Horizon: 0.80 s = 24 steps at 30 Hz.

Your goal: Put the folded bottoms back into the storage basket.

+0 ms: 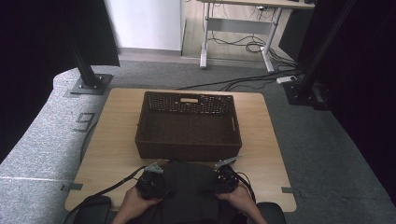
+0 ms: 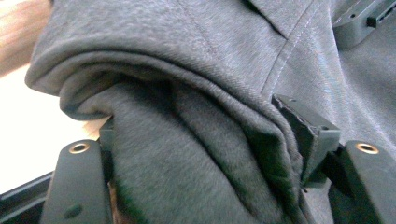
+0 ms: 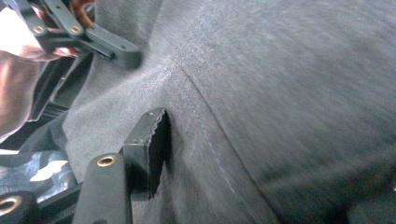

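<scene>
A dark grey garment lies on the near edge of the wooden table, between the person's two hands. My left gripper is at its left side. In the left gripper view a thick fold of the garment fills the gap between the jaws of my left gripper, and the right pad presses on it. My right gripper is at the garment's right side. In the right gripper view one pad sits against the cloth; the cloth hides the other jaw.
A dark brown woven basket stands in the middle of the table, just beyond the garment. Grey carpet surrounds the table. A desk frame and cables stand at the back, and black stands flank the table.
</scene>
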Motion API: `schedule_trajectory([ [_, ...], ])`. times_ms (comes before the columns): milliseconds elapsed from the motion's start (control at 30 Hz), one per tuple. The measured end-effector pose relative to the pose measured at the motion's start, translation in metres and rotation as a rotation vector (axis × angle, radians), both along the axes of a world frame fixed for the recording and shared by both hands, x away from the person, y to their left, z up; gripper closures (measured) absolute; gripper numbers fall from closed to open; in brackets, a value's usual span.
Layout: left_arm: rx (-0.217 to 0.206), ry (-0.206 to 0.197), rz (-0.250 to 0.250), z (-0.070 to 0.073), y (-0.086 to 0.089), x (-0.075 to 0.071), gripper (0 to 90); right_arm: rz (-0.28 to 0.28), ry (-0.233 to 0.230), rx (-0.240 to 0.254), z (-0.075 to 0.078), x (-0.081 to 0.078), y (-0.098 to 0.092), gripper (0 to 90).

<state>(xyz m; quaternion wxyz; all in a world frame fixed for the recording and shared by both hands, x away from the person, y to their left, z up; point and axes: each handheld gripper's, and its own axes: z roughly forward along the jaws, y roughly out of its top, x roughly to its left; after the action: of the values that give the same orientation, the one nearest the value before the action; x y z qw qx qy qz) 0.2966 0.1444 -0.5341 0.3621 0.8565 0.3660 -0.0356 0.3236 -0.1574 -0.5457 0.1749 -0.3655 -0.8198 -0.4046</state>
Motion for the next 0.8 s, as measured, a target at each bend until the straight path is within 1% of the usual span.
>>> schedule_trajectory([
  [67, -0.004, -0.006, -0.004, -0.001, -0.003, 0.001, 33.7, 0.013, 0.004, 0.008, -0.001, 0.000, 0.004, 42.9],
  [100, 0.001, -0.008, -0.005, 0.000, -0.004, 0.001, 34.6, 0.019, 0.002, 0.014, -0.002, 0.001, 0.006, 44.2],
  [167, -0.002, -0.003, -0.008, 0.000, -0.003, 0.002, 38.5, 0.033, 0.016, 0.034, -0.004, 0.001, 0.008, 48.7],
  [200, -0.015, 0.013, -0.007, -0.001, -0.003, 0.002, 43.3, 0.038, 0.022, 0.040, -0.005, 0.001, 0.007, 51.0],
  [233, -0.020, 0.022, -0.015, -0.001, -0.003, 0.003, 47.9, 0.038, 0.022, 0.043, -0.006, 0.001, 0.007, 53.0],
  [267, -0.029, 0.021, -0.017, -0.001, -0.002, 0.003, 52.7, 0.037, 0.019, 0.041, -0.006, 0.000, 0.006, 54.5],
  [300, -0.040, 0.007, -0.023, 0.000, -0.002, 0.002, 56.4, 0.034, 0.011, 0.041, -0.006, -0.001, 0.006, 55.2],
  [367, -0.053, -0.004, -0.027, 0.001, -0.001, 0.001, 61.8, 0.031, -0.010, 0.042, -0.005, -0.004, 0.005, 56.6],
  [400, -0.060, -0.008, -0.030, 0.001, -0.001, 0.001, 63.1, 0.028, -0.018, 0.042, -0.004, -0.005, 0.005, 57.1],
  [467, -0.078, -0.008, -0.036, 0.003, 0.000, 0.001, 64.8, 0.025, -0.050, 0.041, -0.001, -0.008, 0.004, 57.8],
  [567, -0.107, -0.011, -0.043, 0.006, 0.002, 0.003, 65.9, 0.025, -0.084, 0.042, 0.002, -0.010, 0.004, 58.3],
  [633, -0.123, -0.013, -0.044, 0.009, 0.003, 0.003, 66.1, 0.024, -0.103, 0.052, 0.005, -0.011, 0.003, 58.4],
  [700, -0.140, -0.024, -0.044, 0.013, 0.005, 0.004, 66.3, 0.020, -0.122, 0.059, 0.009, -0.011, 0.002, 58.6],
  [800, -0.179, -0.034, -0.043, 0.021, 0.009, 0.005, 66.4, 0.014, -0.152, 0.076, 0.016, -0.012, 0.001, 58.9],
])
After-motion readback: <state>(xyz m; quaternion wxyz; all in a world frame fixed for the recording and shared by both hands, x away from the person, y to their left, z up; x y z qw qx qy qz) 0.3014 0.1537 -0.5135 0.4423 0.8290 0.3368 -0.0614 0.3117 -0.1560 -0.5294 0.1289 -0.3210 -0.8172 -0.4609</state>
